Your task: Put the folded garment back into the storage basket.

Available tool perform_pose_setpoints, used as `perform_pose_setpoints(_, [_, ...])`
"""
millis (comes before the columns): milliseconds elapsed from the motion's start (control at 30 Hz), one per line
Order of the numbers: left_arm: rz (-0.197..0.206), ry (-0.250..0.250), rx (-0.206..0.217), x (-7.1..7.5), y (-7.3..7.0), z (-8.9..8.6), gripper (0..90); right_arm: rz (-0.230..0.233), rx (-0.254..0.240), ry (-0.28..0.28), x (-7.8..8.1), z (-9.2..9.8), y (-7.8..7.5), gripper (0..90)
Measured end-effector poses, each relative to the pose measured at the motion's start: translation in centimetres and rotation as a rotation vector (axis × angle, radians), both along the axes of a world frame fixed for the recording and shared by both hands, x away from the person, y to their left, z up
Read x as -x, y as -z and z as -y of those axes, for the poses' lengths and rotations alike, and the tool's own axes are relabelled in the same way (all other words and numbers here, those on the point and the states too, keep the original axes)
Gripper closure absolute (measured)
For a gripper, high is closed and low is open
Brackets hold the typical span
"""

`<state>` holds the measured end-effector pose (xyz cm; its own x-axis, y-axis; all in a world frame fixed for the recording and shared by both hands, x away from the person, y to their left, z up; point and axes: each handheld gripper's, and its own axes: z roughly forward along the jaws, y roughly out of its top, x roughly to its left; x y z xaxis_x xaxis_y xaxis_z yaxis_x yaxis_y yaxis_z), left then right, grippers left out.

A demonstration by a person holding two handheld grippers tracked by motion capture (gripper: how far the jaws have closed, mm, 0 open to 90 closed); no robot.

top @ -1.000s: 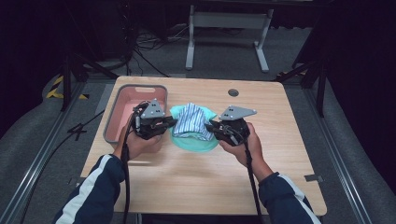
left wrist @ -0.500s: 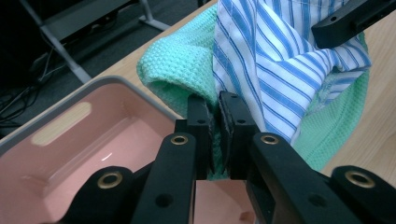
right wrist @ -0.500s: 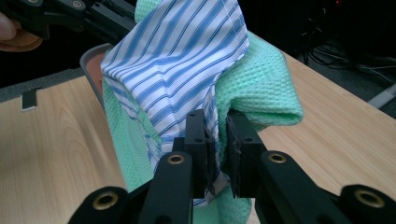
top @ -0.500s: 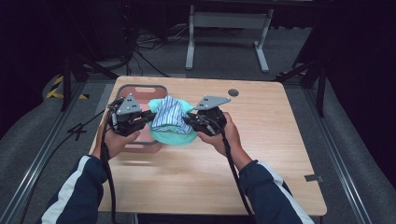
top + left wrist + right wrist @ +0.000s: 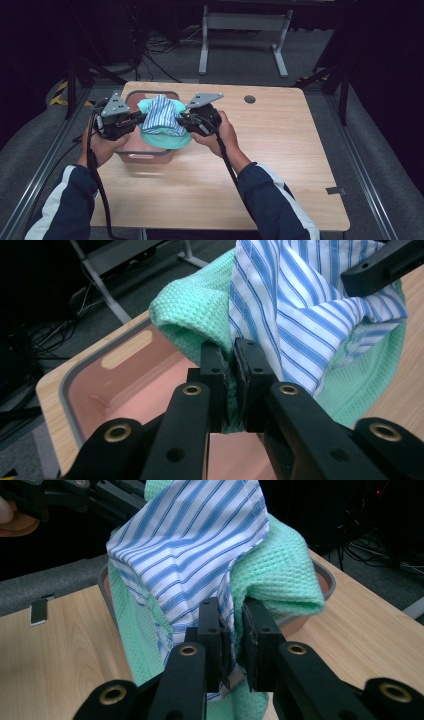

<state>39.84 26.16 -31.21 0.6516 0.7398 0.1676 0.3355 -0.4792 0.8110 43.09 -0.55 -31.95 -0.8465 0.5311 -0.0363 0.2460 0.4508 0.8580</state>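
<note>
The cloth bundle [image 5: 162, 122], striped shirt wrapped in green towel, hangs over the pink bin [image 5: 145, 152], its long axis running gripper to gripper. The left gripper [image 5: 229, 385] pinches green towel; the right gripper [image 5: 233, 640] pinches striped cloth (both jaws clamped tight). If either thin pinch slips, the bundle likely spills beside the bin.

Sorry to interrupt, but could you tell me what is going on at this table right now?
A person is holding a bundle of cloth between two hand-held grippers. The left gripper and the right gripper are each shut on a side of it: a green waffle-weave towel with a blue-and-white striped cloth bunched on top. The bundle hangs lifted over the pink tray at the left of the wooden table. In the left gripper view, the tray looks empty beneath it.
</note>
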Motion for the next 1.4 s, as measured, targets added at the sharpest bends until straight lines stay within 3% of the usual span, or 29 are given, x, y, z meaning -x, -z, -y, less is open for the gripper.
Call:
perform_pose_setpoints(500, [-0.021, -0.078, 0.022, -0.9, 1.5, -3.4, 83.5, -0.035, 0.019, -0.02, -1.8, -4.4, 1.5, 80.1])
perform_pose_setpoints(800, [-0.049, -0.107, 0.005, -2.0, 3.6, -4.2, 83.4, -0.073, 0.033, -0.012, -3.2, -6.6, 3.9, 80.0])
perform_pose_setpoints(1400, [-0.107, -0.135, -0.03, -3.5, 6.5, -4.4, 83.1, -0.134, 0.068, 0.01, -4.5, -7.7, 6.7, 79.5])
